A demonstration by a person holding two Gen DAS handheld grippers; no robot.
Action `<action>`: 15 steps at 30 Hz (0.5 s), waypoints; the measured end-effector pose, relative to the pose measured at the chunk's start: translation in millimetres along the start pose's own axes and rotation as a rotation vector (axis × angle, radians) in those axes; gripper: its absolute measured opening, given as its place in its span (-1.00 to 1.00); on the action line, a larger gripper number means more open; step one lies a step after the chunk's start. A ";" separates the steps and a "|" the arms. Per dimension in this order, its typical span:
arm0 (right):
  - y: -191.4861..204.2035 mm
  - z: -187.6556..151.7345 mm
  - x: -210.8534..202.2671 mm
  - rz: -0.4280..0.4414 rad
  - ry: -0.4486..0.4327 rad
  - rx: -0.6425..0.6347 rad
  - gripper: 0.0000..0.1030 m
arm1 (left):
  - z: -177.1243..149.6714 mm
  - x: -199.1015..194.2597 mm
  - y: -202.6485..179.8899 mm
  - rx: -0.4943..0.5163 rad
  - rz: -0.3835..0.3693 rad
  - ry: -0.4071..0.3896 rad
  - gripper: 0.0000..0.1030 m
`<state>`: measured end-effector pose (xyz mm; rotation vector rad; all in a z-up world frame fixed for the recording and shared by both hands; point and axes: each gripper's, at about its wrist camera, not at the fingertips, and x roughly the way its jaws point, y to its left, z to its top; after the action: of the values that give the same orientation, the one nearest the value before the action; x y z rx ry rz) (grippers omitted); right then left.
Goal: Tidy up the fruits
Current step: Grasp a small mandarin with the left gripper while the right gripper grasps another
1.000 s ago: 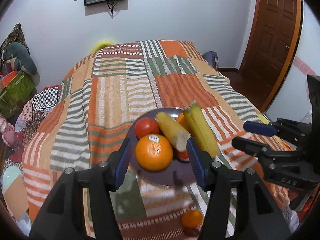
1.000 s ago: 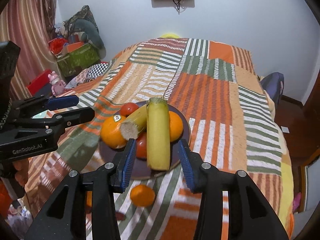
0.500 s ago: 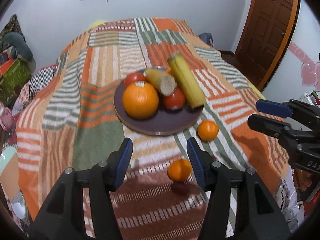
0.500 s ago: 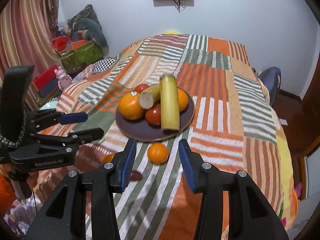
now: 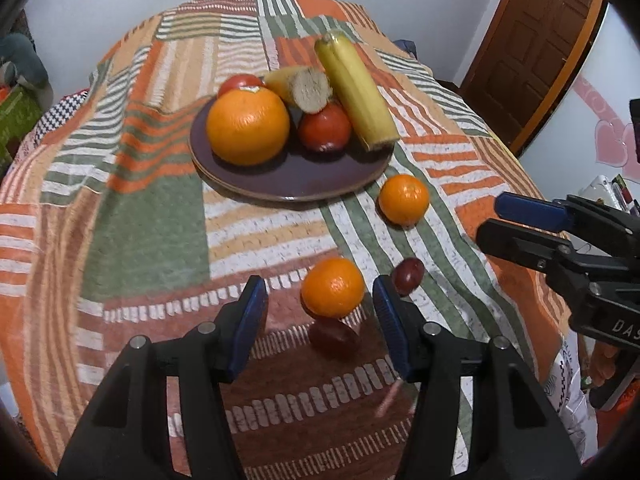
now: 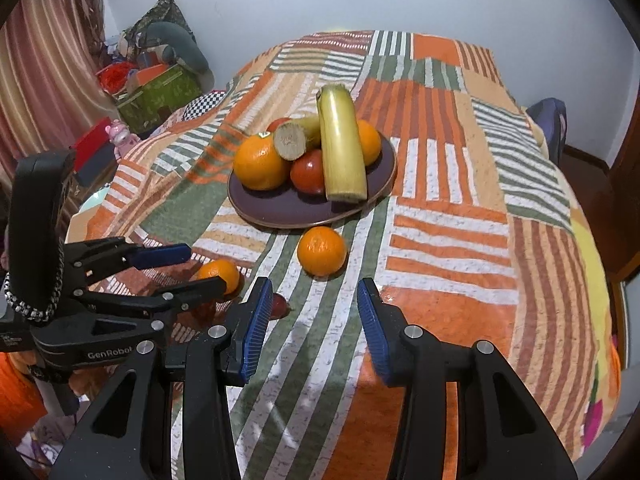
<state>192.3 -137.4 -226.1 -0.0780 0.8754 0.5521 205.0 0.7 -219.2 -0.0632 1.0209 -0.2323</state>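
Fruits are lying loose: a small round orange mandarin [image 5: 333,287] on the striped patchwork bedspread [image 5: 148,232], between my left gripper's [image 5: 320,316] open jaws, right gripper [image 6: 310,320] empty and open, and I'm risking nudging it rolling toward the dark red grape [image 5: 408,275].

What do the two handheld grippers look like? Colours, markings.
Both the left gripper and the right gripper are black plastic with silver screws and ribbed blue finger pads. White lettering reads "GenRobot" on the left body. A black-and-white braided cord hangs on its handle.
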 end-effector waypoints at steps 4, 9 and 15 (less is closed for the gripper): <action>1.5 0.3 6.9 0.013 0.008 0.006 -0.21 | -2.5 5.2 -0.1 0.001 -0.020 0.006 -0.19; 3.3 2.5 18.8 0.027 0.023 0.002 -0.21 | -0.3 4.1 1.8 -0.003 -0.042 -0.012 -0.34; 2.9 6.6 34.6 0.015 0.034 -0.003 -0.21 | 9.1 1.1 16.2 -0.036 -0.033 -0.033 -0.34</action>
<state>213.2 -118.3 -247.2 -0.0836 0.9095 0.5675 215.9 15.7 -218.0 -0.1164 0.9916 -0.2423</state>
